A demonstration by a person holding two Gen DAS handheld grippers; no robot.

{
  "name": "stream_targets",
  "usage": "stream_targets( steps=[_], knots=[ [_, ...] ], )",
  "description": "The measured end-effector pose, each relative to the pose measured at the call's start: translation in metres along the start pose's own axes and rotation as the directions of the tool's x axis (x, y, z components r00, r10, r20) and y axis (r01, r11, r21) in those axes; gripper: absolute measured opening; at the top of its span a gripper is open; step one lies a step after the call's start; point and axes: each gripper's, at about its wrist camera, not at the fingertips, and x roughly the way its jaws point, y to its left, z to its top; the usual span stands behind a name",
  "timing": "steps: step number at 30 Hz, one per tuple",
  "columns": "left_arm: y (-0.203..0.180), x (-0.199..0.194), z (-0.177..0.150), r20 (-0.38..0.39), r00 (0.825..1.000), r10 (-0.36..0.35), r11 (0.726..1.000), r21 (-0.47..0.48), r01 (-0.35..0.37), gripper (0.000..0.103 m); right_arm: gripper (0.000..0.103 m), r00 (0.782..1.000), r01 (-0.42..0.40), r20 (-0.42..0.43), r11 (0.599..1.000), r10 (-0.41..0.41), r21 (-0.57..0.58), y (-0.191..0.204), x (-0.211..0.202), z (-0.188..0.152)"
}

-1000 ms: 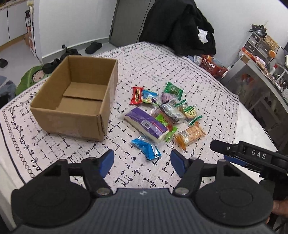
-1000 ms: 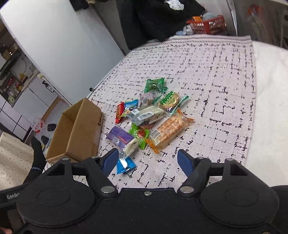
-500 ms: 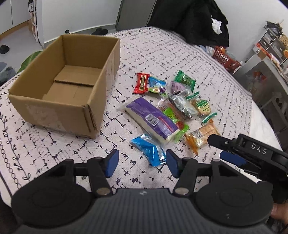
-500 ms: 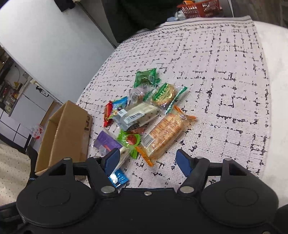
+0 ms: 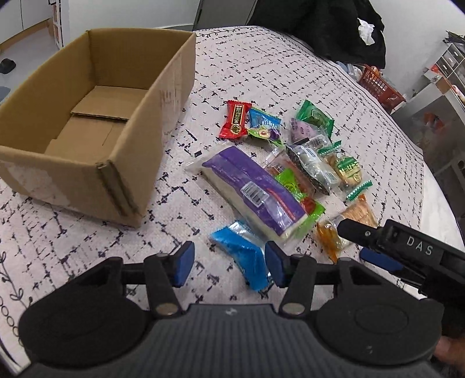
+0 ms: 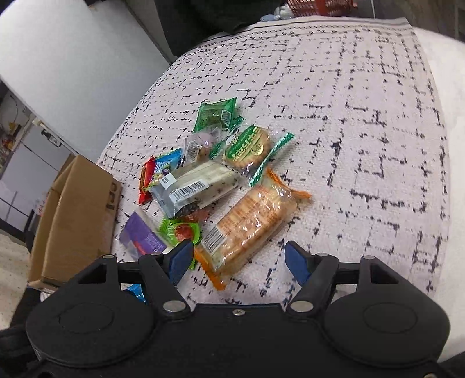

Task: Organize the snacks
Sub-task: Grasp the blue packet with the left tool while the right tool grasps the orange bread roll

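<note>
An empty open cardboard box stands at the left on the patterned cloth; it also shows in the right wrist view. A pile of wrapped snacks lies to its right. My left gripper is open, its jaws on either side of a blue packet. A long purple packet lies just beyond. My right gripper is open, low over the near end of an orange cracker pack, and it shows in the left wrist view.
Red, green and clear-wrapped snacks lie further back. A dark clothes heap and a red basket sit beyond the bed's far end. The bed edge falls away at the right.
Both grippers have moved forward and down toward the snack pile. The blue packet now sits between my left jaws and the orange pack lies between my right ones.
</note>
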Motion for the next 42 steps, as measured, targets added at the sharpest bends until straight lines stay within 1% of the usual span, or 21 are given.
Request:
stream_targets(
  steps=[4, 8, 10, 13, 16, 19, 22, 27, 31, 34, 36, 39, 42],
  knots=[
    [-0.005, 0.012, 0.001, -0.021, 1.0, 0.002, 1.0, 0.005, -0.002, 0.053, 0.069, 1.0, 0.024, 0.007, 0.999, -0.024, -0.024, 0.002, 0.007, 0.003],
    [-0.005, 0.018, -0.001, -0.029, 0.999, 0.016, 1.0, -0.001, -0.016, 0.053, 0.069, 1.0, 0.021, 0.016, 0.999, -0.02, -0.042, 0.005, 0.01, 0.004],
    [-0.005, 0.018, -0.002, -0.025, 1.0, 0.017, 1.0, 0.004, -0.017, 0.054, 0.069, 1.0, 0.018, 0.019, 0.999, -0.017, -0.049, 0.006, 0.012, 0.005],
    [-0.004, 0.018, -0.003, -0.025, 0.999, 0.026, 1.0, 0.009, -0.025, 0.056, 0.07, 0.999, 0.041, 0.02, 0.996, -0.039, -0.08, 0.011, 0.017, 0.007],
    [0.0, 0.014, -0.002, -0.024, 0.999, 0.042, 0.999, 0.008, -0.042, 0.056, 0.07, 0.998, 0.062, 0.022, 0.992, -0.06, -0.108, 0.016, 0.02, 0.006],
    [0.007, 0.01, -0.003, -0.02, 0.998, 0.059, 0.998, -0.005, -0.059, 0.056, 0.07, 0.998, 0.064, 0.023, 0.991, -0.062, -0.114, 0.016, 0.019, 0.006],
    [0.011, 0.007, -0.004, -0.019, 0.997, 0.069, 0.998, -0.009, -0.069, 0.056, 0.07, 0.994, 0.105, 0.026, 0.987, -0.102, -0.123, 0.015, 0.016, 0.004],
    [0.009, 0.004, -0.006, -0.025, 0.996, 0.091, 0.996, 0.001, -0.091, 0.056, 0.069, 0.984, 0.18, 0.035, 0.979, -0.177, -0.095, 0.006, 0.004, 0.002],
    [0.009, 0.0, -0.008, -0.033, 0.991, 0.127, 0.992, 0.017, -0.127, 0.056, 0.068, 0.969, 0.245, 0.054, 0.967, -0.242, -0.074, 0.001, -0.008, -0.001],
    [0.012, -0.003, -0.007, -0.034, 0.992, 0.12, 0.993, -0.012, -0.121, 0.056, 0.068, 0.958, 0.283, 0.079, 0.955, -0.276, -0.085, 0.004, -0.012, -0.003],
    [0.011, -0.002, -0.006, -0.027, 0.995, 0.1, 0.995, -0.025, -0.1, 0.056, 0.069, 0.957, 0.282, 0.095, 0.954, -0.273, -0.099, 0.008, -0.01, -0.003],
    [0.007, 0.004, -0.005, -0.026, 0.996, 0.083, 0.996, -0.037, -0.084, 0.056, 0.069, 0.965, 0.25, 0.107, 0.961, -0.239, -0.115, 0.01, -0.009, -0.002],
    [0.003, 0.014, -0.007, -0.04, 0.996, 0.077, 0.996, -0.036, -0.079, 0.056, 0.069, 0.968, 0.245, 0.089, 0.962, -0.235, -0.122, 0.011, -0.002, 0.0]
  ],
)
